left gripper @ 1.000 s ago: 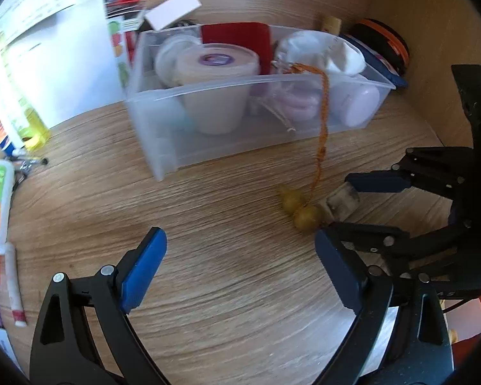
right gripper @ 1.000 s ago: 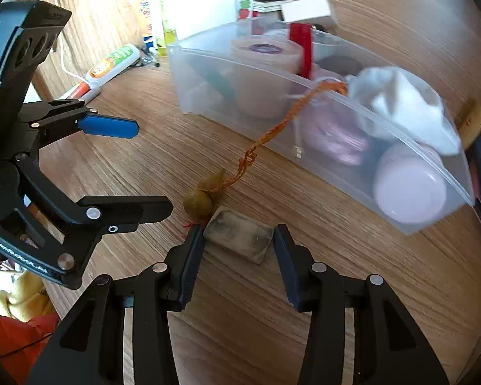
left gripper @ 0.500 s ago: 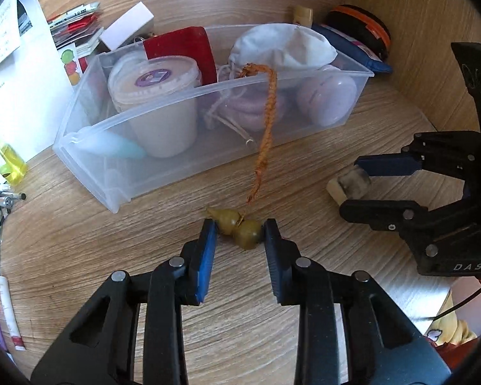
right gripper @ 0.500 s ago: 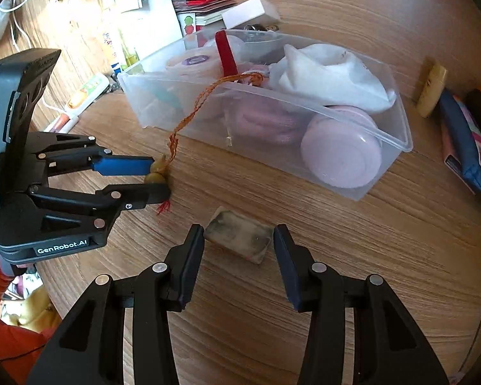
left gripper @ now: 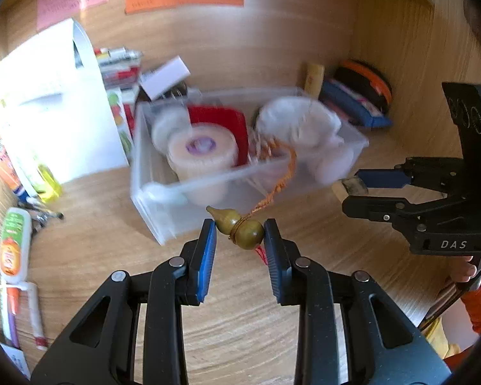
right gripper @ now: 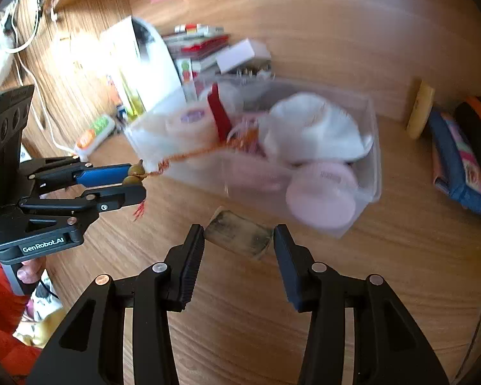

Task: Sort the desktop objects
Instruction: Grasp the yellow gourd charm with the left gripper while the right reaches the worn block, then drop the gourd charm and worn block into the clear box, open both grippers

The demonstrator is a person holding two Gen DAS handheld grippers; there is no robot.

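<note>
My left gripper (left gripper: 240, 235) is shut on a small olive gourd charm (left gripper: 239, 227) and holds it above the desk; its orange cord (left gripper: 277, 181) runs up into the clear plastic bin (left gripper: 150, 199). It also shows in the right wrist view (right gripper: 134, 176). My right gripper (right gripper: 239, 240) is shut on a dirty rectangular eraser (right gripper: 239, 235), lifted off the desk in front of the bin (right gripper: 367, 192); the eraser also shows in the left wrist view (left gripper: 349, 186).
The bin holds a white tub (left gripper: 200, 155), a red item (left gripper: 221, 117), white cloth (left gripper: 299, 122) and a pink round case (right gripper: 322, 192). A tube (left gripper: 12, 243) and pens (left gripper: 37, 314) lie left; a white box (left gripper: 45, 122), booklets, a blue pouch (right gripper: 461, 166) stand behind.
Both grippers have risen from the desk with their loads: the left with the gourd charm, the right with the eraser. The cord now hangs taut from the bin.
</note>
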